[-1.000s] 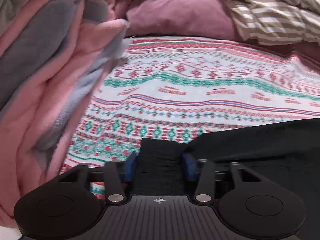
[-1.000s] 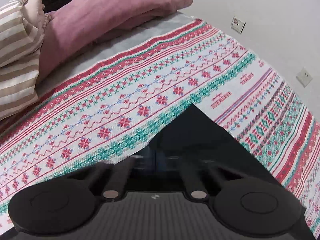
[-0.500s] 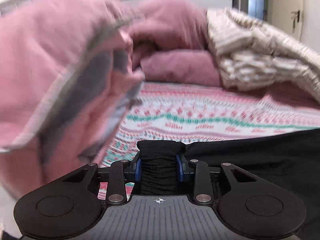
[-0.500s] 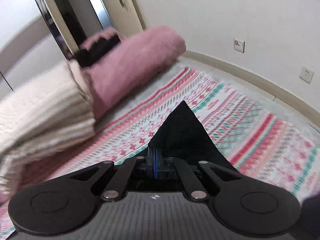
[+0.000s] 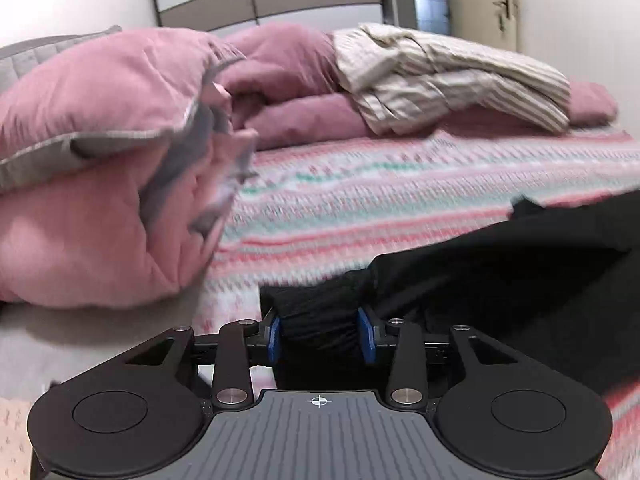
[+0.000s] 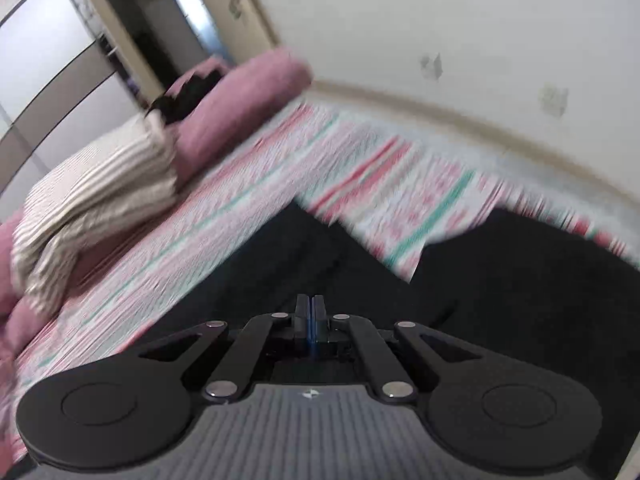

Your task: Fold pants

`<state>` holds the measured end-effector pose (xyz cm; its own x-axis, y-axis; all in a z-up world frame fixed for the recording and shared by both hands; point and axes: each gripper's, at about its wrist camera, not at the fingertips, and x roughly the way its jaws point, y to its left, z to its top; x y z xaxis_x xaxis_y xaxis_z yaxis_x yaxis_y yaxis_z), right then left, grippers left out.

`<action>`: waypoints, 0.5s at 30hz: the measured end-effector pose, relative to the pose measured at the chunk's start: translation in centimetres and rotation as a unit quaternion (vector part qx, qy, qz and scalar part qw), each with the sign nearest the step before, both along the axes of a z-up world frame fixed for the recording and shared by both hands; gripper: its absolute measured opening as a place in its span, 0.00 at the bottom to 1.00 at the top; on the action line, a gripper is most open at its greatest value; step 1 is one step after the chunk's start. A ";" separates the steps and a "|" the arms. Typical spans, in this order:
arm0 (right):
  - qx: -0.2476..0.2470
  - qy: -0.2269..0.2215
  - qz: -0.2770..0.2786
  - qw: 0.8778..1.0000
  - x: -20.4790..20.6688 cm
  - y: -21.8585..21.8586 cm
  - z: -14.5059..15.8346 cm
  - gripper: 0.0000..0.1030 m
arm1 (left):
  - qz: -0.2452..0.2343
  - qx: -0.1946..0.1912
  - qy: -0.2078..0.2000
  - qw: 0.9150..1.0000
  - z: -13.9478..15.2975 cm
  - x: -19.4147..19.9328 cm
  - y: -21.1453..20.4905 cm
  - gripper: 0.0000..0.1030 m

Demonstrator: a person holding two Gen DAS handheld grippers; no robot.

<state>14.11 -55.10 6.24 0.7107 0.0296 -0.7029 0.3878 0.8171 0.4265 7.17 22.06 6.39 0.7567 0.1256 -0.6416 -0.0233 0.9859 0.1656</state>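
Black pants [image 5: 500, 280] lie partly lifted over the patterned bed cover [image 5: 400, 184]. My left gripper [image 5: 319, 330] has a bunched, ribbed edge of the pants between its blue pads [image 5: 274, 334]; the jaws are opening slightly while the pads still press the cloth. In the right wrist view, the pants [image 6: 520, 280] spread out ahead in two dark lobes over the bed cover [image 6: 240, 216]. My right gripper [image 6: 310, 312] has its pads nearly together on a thin edge of the black cloth. Both views are motion-blurred.
A pink and grey quilt [image 5: 100, 200] is piled at the left of the bed. A mauve duvet [image 5: 304, 116] and a striped blanket [image 5: 448, 76] lie at the far side. A wall with sockets [image 6: 554, 98] runs along the right; a wardrobe and door stand behind.
Both grippers have risen and pulled back with the pants, so more of the room shows. The black cloth has lifted off the bed cover and spread wider ahead of the right gripper.
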 end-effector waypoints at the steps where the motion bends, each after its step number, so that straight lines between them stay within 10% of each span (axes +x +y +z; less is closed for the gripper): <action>1: 0.017 0.006 0.004 1.000 0.2 0.3 -0.4 0.17 | -0.005 0.006 0.005 1.000 -0.2 -0.7 -0.2 0.37; 5: 0.071 0.015 0.008 0.997 2.3 2.0 -2.0 0.44 | -0.011 -0.011 0.018 1.000 -0.1 -2.8 0.1 0.59; 9: 0.132 0.025 -0.021 0.991 5.4 3.3 -4.1 0.77 | 0.019 -0.045 0.042 0.998 0.1 -4.5 1.1 0.59; 15: 0.193 0.036 -0.106 0.975 9.8 4.1 -8.7 0.79 | 0.099 -0.197 0.053 0.974 0.9 -5.4 3.5 0.66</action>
<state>23.92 -50.96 -2.43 0.6793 0.1601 -0.7162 0.5701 0.4995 0.6523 1.77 25.61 7.28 0.6696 -0.0086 -0.7427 -0.2236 0.9512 -0.2126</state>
